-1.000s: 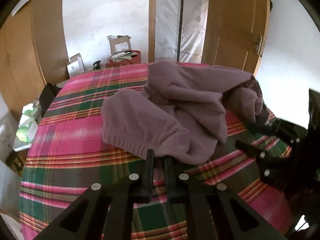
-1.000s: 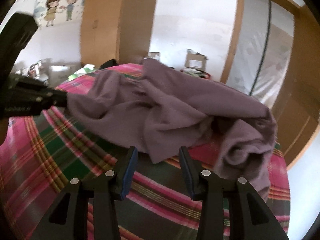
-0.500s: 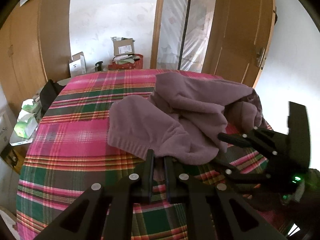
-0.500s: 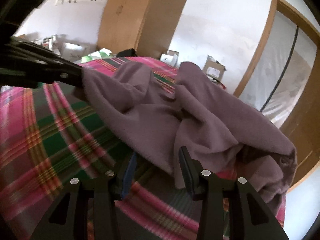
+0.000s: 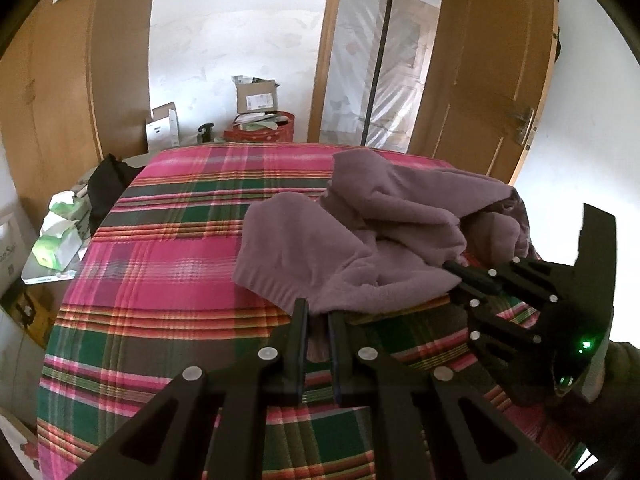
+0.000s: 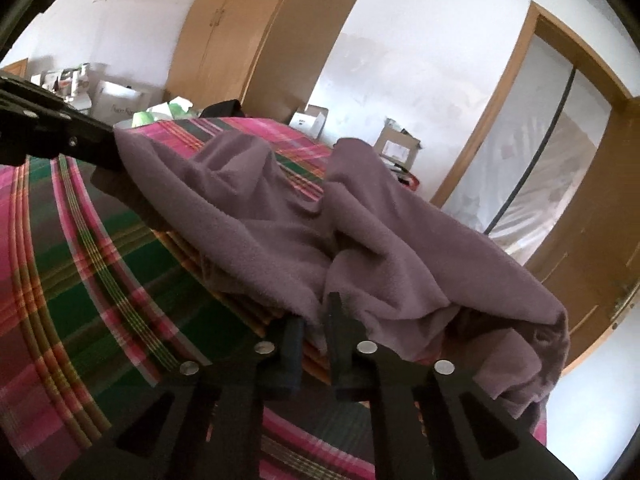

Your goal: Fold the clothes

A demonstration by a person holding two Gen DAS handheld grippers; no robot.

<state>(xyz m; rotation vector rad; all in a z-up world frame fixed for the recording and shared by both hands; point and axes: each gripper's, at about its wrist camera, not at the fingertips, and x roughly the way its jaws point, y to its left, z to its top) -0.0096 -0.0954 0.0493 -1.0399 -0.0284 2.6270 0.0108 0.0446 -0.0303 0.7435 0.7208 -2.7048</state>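
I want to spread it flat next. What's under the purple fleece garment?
Under the purple fleece garment lies the plaid bedcover, visible around its edges. Whatever sits beneath its bunched middle is covered, so I cannot tell.

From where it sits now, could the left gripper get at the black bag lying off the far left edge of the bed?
Probably not as things stand. The left gripper is shut on the purple garment. The black bag lies across the plaid bedspread, nothing between, but reaching would drag the garment, whose other edge the closing right gripper holds.
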